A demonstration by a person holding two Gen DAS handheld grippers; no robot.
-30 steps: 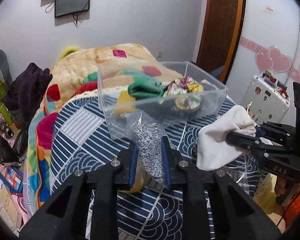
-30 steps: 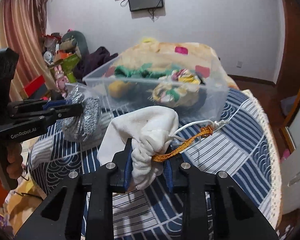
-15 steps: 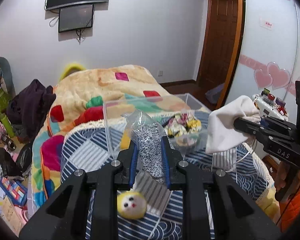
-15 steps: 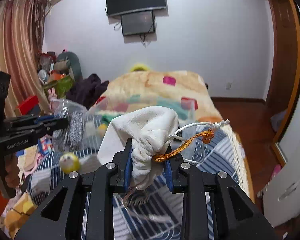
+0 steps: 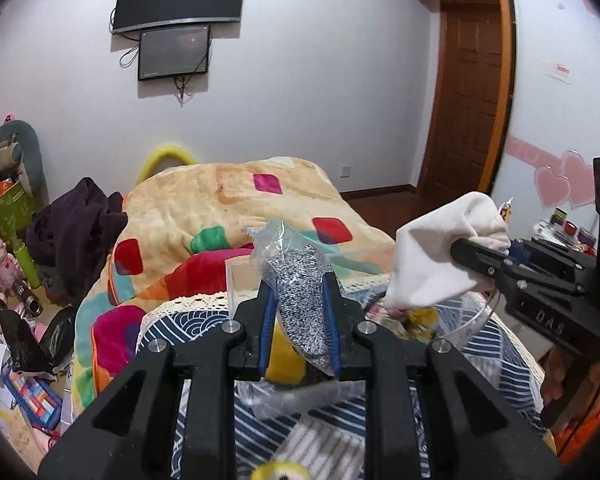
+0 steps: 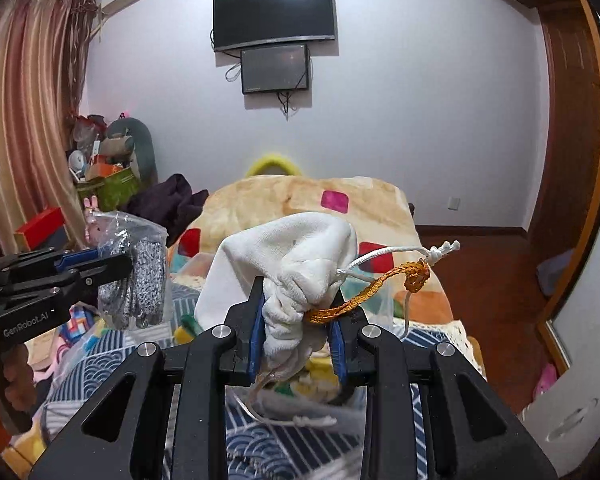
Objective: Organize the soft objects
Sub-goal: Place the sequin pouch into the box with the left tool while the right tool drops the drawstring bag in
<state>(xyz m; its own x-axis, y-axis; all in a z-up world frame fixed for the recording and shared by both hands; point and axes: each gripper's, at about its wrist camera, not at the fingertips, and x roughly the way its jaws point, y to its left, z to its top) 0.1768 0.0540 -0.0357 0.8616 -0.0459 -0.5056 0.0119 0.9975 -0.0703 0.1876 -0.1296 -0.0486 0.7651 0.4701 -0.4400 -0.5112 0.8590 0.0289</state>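
Note:
My left gripper (image 5: 298, 300) is shut on a clear plastic bag of speckled grey gloves (image 5: 300, 280), held up in the air; the bag also shows in the right wrist view (image 6: 140, 280). My right gripper (image 6: 296, 312) is shut on a white drawstring pouch (image 6: 288, 264) with an orange cord (image 6: 380, 284); the pouch also shows in the left wrist view (image 5: 436, 256). Both are held above a clear plastic bin (image 5: 236, 284) on the blue patterned table (image 5: 204, 324). The bin's contents are mostly hidden behind the grippers.
A bed with a colourful blanket (image 5: 228, 196) lies behind the table. A small yellow plush (image 5: 280, 472) sits on the table at the near edge. Clutter and toys (image 5: 12, 240) fill the floor at left. A wooden door (image 5: 472, 92) stands at right.
Both grippers have risen well above the table with their loads still held. The bin and table have dropped low in both views.

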